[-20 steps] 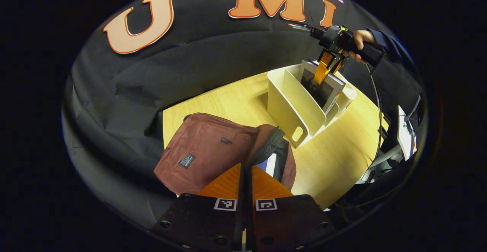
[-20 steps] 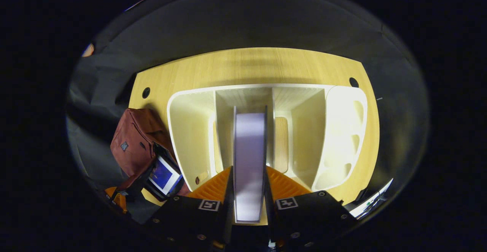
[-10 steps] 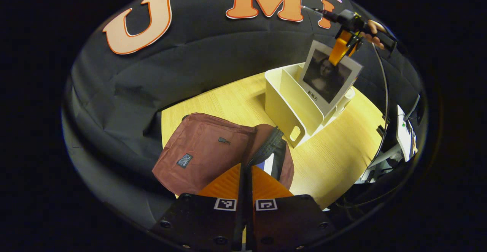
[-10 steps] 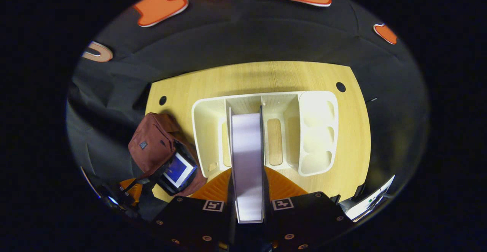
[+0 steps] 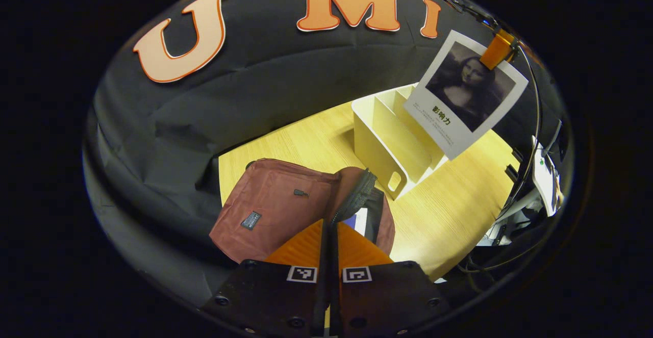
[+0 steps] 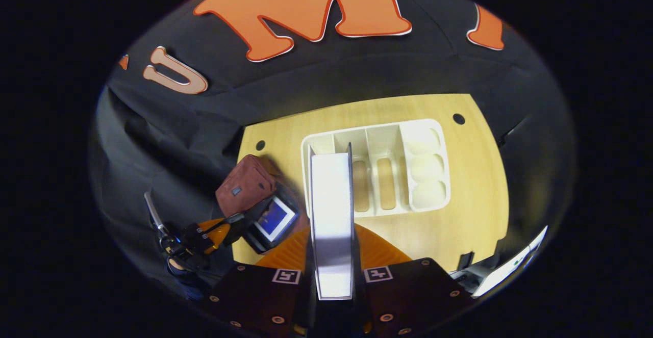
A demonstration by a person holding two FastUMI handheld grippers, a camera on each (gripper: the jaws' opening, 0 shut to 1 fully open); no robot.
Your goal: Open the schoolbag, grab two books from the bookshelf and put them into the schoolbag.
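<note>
- Black cloth is draping the booth behind a pale wooden worktop (image 6: pixel 474 185), which is showing round cable holes near its far corners.
- On it, a cream bookshelf (image 6: pixel 423 159) is standing, its slots lying open.
- Beside it, the maroon schoolbag (image 5: pixel 275 205) is lying unzipped, with a blue-covered book (image 6: pixel 275 219) showing inside.
- The right gripper (image 6: pixel 332 256) is clamping a second book (image 6: pixel 331 215) by its edge, holding it in the air above the bookshelf.
- The left gripper (image 5: pixel 329 241) is staying clenched on the schoolbag's zipper edge.

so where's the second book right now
In the left gripper view the book hangs in the air at upper right, above the bookshelf, clamped by the right gripper.
</note>
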